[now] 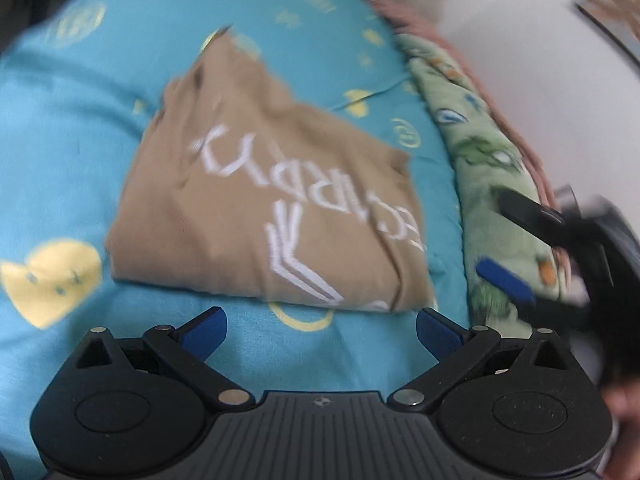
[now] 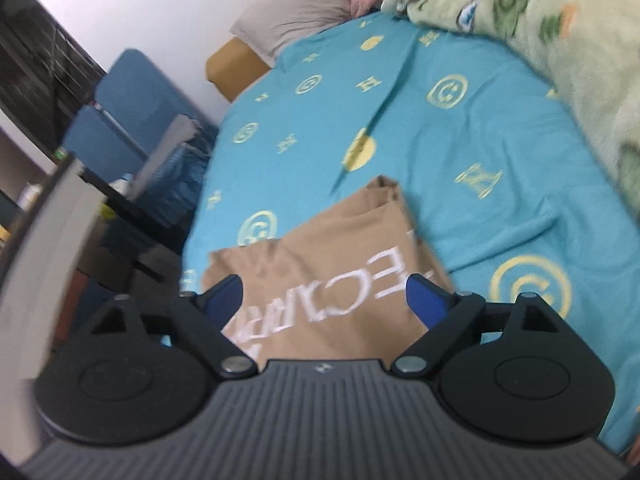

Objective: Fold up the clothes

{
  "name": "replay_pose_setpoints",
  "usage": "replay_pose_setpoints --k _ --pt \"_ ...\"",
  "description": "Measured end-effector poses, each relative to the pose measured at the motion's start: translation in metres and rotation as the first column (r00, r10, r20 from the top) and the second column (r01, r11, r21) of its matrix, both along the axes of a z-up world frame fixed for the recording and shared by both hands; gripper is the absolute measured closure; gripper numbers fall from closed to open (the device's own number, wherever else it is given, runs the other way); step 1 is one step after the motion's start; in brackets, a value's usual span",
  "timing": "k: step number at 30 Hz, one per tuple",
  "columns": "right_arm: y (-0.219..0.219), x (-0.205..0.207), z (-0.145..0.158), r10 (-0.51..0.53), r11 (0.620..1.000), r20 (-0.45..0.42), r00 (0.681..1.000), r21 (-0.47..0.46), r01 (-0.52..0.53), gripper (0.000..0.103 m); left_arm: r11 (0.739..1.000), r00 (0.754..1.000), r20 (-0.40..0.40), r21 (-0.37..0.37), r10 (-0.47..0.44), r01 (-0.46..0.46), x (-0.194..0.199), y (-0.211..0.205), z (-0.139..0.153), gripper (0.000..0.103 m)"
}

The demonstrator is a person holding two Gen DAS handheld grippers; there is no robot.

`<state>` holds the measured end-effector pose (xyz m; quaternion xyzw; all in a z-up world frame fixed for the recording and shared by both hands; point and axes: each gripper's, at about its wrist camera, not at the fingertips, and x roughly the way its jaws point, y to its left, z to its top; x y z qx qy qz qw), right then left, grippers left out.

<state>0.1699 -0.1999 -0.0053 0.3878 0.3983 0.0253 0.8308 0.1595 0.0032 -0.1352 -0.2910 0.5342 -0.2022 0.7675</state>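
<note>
Left wrist view showed the left gripper (image 1: 320, 330) spread wide and empty at 6 o'clock, the folded tan shirt (image 1: 256, 216) lying flat on the turquoise bedsheet (image 1: 80, 140) just beyond, and the right gripper (image 2: 324, 300), likewise released, over the shirt's near edge.

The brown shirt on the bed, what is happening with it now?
A person is folding clothes with a hand-held gripper in each hand. The brown shirt lies folded on the turquoise bedsheet. The left hand-held gripper and right hand-held gripper are both open and hold nothing. A green blanket lies beside.
</note>
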Motion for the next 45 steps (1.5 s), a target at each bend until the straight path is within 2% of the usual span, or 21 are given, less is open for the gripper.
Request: replay_pose_setpoints --k 2,3,4,6,9,11,14,16,18,20,22,24,26,30,31,33,34,36,40,45 --pt "-0.002 -0.001 -0.009 -0.012 0.996 -0.029 0.999 0.086 0.014 0.013 0.992 0.992 -0.088 -0.079 0.089 -0.096 0.01 0.009 -0.018 0.006" --pt "-0.002 -0.001 -0.013 -0.017 0.991 -0.044 0.999 0.128 0.022 0.013 0.981 0.983 -0.119 -0.121 0.14 -0.154 0.014 0.015 -0.025 0.006" --pt "-0.003 -0.002 -0.018 -0.021 0.985 -0.06 0.998 0.17 0.031 0.013 0.964 0.973 -0.138 -0.166 0.185 -0.207 0.016 0.021 -0.03 0.007" --pt "-0.005 -0.003 -0.027 -0.027 0.966 -0.091 0.996 0.253 0.05 0.012 0.928 0.955 -0.158 -0.241 0.252 -0.285 0.018 0.032 -0.035 0.015" --pt "-0.007 -0.004 -0.04 -0.032 0.924 -0.137 0.99 0.373 0.082 0.013 0.887 0.944 -0.128 -0.325 0.304 -0.329 0.012 0.042 -0.031 0.03" --pt "-0.005 -0.004 -0.051 -0.032 0.903 -0.18 0.983 0.417 0.106 0.012 0.861 0.939 -0.117 -0.376 0.324 -0.344 0.008 0.046 -0.031 0.032" --pt "0.002 -0.002 -0.067 -0.042 0.867 -0.231 0.972 0.476 0.151 0.012 0.836 0.926 -0.17 -0.399 0.336 -0.377 0.012 0.048 -0.04 0.031" --pt "0.008 -0.001 -0.076 -0.04 0.847 -0.252 0.967 0.506 0.167 0.012 0.832 0.915 -0.22 -0.385 0.337 -0.399 0.016 0.046 -0.051 0.032" --pt "0.015 0.003 -0.082 -0.032 0.836 -0.263 0.964 0.522 0.17 0.012 0.832 0.911 -0.237 -0.377 0.339 -0.407 0.02 0.043 -0.057 0.037" --pt "0.02 0.006 -0.088 -0.04 0.823 -0.276 0.96 0.535 0.189 0.012 0.852 0.919 -0.209 -0.35 0.334 -0.389 0.023 0.04 -0.054 0.042" --pt "0.023 0.007 -0.094 -0.065 0.806 -0.286 0.956 0.55 0.219 0.012 0.859 0.924 -0.183 -0.343 0.336 -0.38 0.025 0.039 -0.05 0.053" --pt "0.015 0.003 -0.091 -0.132 0.81 -0.28 0.951 0.522 0.266 0.012 0.858 0.926 -0.163 -0.348 0.341 -0.377 0.025 0.04 -0.048 0.071" --pt "0.008 -0.001 -0.089 -0.2 0.812 -0.271 0.942 0.493 0.314 0.012 0.847 0.924 -0.152 -0.37 0.35 -0.382 0.024 0.041 -0.046 0.073" --pt "-0.007 -0.009 -0.084 -0.311 0.8 -0.249 0.917 0.453 0.394 0.014 0.845 0.926 -0.113 -0.381 0.361 -0.376 0.025 0.039 -0.037 0.076" --pt "-0.008 -0.009 -0.083 -0.316 0.808 -0.244 0.917 0.437 0.395 0.029 0.844 0.926 -0.103 -0.383 0.364 -0.375 0.025 0.038 -0.034 0.076" --pt "-0.012 -0.011 -0.076 -0.326 0.819 -0.226 0.918 0.418 0.393 0.046 0.846 0.926 -0.101 -0.38 0.365 -0.375 0.026 0.037 -0.033 0.076" --pt "-0.015 -0.015 -0.07 -0.33 0.822 -0.212 0.92 0.414 0.391 0.061 0.846 0.926 -0.102 -0.379 0.364 -0.375 0.025 0.037 -0.033 0.076" --pt "-0.021 -0.022 -0.059 -0.339 0.828 -0.184 0.923 0.408 0.386 0.071 0.847 0.927 -0.096 -0.381 0.364 -0.372 0.024 0.037 -0.03 0.076" --pt "-0.032 -0.036 -0.036 -0.356 0.839 -0.127 0.926 0.393 0.376 0.077 0.861 0.937 -0.059 -0.379 0.345 -0.34 0.02 0.036 -0.011 0.077" --pt "-0.046 -0.053 -0.008 -0.373 0.853 -0.054 0.926 0.374 0.365 0.078 0.879 0.957 -0.05 -0.383 0.286 -0.283 0.01 0.018 0.036 0.077"
